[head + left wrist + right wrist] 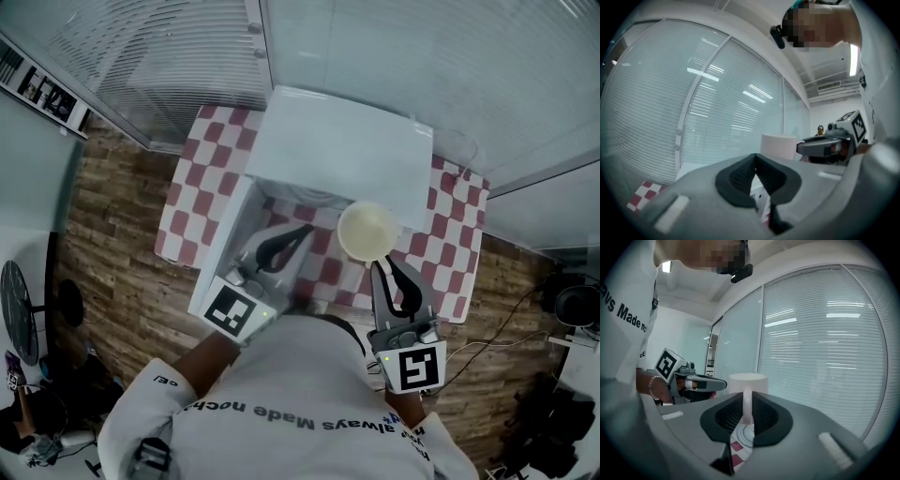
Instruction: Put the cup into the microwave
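A cream-white cup (366, 231) hangs in front of the white microwave (337, 150), whose door (228, 239) stands swung open to the left. My right gripper (384, 272) is shut on the cup's handle (747, 409), and the cup body (747, 383) rises just past the jaws. Below it shows the glass turntable (745, 434). My left gripper (302, 232) is shut with nothing in it, near the open door and left of the cup. From the left gripper view, the cup (778, 145) and the right gripper (829, 146) appear beyond the closed left gripper (755, 174).
The microwave sits on a table with a red and white checked cloth (202, 178). Glass walls with blinds (169, 56) stand close behind it. Wood-pattern floor (112, 253) lies around, with a fan (19, 314) at the left and cables (506, 328) at the right.
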`<move>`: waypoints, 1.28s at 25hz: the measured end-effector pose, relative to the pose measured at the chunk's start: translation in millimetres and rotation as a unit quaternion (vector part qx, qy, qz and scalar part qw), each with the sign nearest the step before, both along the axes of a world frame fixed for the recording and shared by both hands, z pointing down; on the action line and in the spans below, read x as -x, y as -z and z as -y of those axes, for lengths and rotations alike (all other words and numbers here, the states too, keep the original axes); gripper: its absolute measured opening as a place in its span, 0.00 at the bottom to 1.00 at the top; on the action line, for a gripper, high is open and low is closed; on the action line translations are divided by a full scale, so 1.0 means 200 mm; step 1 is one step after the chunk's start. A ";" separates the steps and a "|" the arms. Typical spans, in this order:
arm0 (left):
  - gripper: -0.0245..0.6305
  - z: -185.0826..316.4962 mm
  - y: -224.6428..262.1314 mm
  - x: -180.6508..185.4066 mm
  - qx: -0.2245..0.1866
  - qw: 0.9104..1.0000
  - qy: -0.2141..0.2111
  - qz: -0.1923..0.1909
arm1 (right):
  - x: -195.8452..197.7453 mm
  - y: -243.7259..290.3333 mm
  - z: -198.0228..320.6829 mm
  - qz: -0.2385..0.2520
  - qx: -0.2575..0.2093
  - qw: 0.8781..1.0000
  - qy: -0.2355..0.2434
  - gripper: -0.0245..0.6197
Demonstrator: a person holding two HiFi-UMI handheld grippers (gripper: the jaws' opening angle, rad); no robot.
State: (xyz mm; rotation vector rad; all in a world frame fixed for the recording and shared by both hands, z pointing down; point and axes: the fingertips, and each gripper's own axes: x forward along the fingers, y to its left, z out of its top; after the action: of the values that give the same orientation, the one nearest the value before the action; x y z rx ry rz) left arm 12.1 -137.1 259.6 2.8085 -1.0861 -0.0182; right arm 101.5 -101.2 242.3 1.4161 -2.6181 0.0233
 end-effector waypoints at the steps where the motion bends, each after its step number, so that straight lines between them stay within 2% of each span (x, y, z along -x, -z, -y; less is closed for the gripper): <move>1: 0.04 0.00 -0.01 0.00 0.000 1.000 -0.001 0.001 | 0.00 -0.01 0.00 0.000 0.002 1.000 -0.001 0.11; 19: 0.04 -0.01 -0.26 -0.02 0.042 0.999 -0.009 0.004 | -0.01 -0.27 -0.04 -0.005 0.042 0.999 0.002 0.10; 25: 0.04 -0.01 -0.37 0.01 0.049 0.999 -0.005 0.017 | 0.00 -0.37 -0.05 -0.006 0.054 0.999 0.000 0.11; 32: 0.04 0.00 -0.47 0.02 0.049 0.999 -0.003 0.009 | 0.01 -0.49 -0.04 -0.010 0.062 0.998 -0.006 0.10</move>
State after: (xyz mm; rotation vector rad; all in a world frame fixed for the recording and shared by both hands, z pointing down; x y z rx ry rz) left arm 7.9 -136.7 353.3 2.7284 -1.0533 0.0591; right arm 98.8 -92.3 339.9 1.3821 -2.5437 0.1675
